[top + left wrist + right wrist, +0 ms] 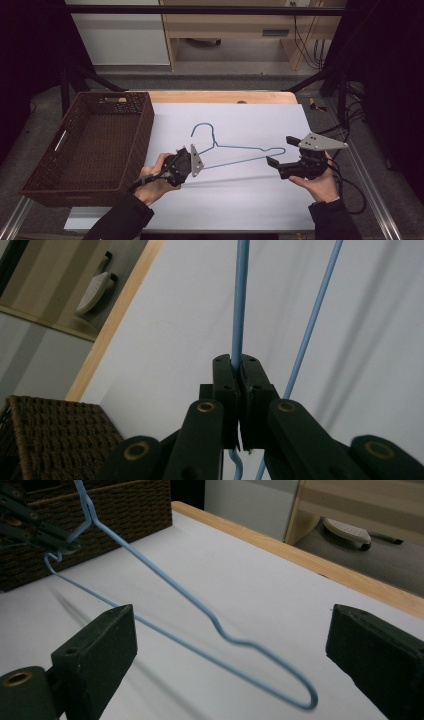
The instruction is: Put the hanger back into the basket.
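A light-blue wire hanger [250, 148] is held a little above the white tabletop [240, 200], hook pointing to the far side. My left gripper [191, 156] is shut on the wire near the hanger's left end; in the left gripper view the pads [226, 385] clamp the blue wire [240, 300]. My right gripper [281, 151] is open at the hanger's right end. In the right gripper view its jaws [230, 630] stand wide apart on either side of the hanger's rounded corner [165, 578] without touching it. The left gripper [45, 532] shows far off in that view.
A dark brown wicker basket [145, 125] stands at the table's left, close to my left hand, and looks empty inside. The table's wooden far edge [220, 96] runs behind the white sheet. Black cables trail at the right of the table.
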Motion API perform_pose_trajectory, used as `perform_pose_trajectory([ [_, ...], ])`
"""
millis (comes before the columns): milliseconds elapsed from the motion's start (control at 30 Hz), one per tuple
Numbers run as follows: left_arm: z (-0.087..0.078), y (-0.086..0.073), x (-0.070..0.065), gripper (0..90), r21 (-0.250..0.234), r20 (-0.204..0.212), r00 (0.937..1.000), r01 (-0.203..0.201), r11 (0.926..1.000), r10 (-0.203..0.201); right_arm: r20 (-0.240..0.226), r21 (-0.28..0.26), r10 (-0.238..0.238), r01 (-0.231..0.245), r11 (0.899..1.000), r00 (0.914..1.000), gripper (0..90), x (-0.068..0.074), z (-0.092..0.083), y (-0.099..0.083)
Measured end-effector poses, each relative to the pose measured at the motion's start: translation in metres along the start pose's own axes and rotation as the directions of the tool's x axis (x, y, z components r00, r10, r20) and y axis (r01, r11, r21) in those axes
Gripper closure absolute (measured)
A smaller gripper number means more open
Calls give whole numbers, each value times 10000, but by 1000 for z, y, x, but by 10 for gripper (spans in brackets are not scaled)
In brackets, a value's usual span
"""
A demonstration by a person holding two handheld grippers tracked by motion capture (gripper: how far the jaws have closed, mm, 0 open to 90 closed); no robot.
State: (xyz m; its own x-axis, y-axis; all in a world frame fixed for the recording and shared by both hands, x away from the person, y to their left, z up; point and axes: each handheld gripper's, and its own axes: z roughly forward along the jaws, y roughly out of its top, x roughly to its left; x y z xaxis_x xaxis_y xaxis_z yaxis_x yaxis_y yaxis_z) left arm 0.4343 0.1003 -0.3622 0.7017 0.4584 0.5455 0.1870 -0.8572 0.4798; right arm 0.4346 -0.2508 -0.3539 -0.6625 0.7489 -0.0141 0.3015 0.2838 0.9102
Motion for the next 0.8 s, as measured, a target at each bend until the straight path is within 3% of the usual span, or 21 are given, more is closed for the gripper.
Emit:
perform_pose_trajectory([
  [167, -5, 5, 12, 876, -170, -77, 9971, 755, 9970, -757, 181, -95, 528, -527, 9986, 9984, 35, -3, -6, -17],
  [267, -7, 7, 16, 876, -163, 8, 9968, 805, 9966, -805, 194, -103, 599, -597, 9982, 9980, 37, -3, -6, -21],
  [600, -26, 15, 38, 875, -255, -439, 9927, 1110, 9935, -1120, 117, 172, 797, -799, 9967, 9967, 38, -2, -3, -38],
  [800, -43, 12, 58, 875, -291, -274, 9884, 1486, 9885, -1494, 169, 225, 837, -841, 9962, 9963, 40, -2, -3, -41],
])
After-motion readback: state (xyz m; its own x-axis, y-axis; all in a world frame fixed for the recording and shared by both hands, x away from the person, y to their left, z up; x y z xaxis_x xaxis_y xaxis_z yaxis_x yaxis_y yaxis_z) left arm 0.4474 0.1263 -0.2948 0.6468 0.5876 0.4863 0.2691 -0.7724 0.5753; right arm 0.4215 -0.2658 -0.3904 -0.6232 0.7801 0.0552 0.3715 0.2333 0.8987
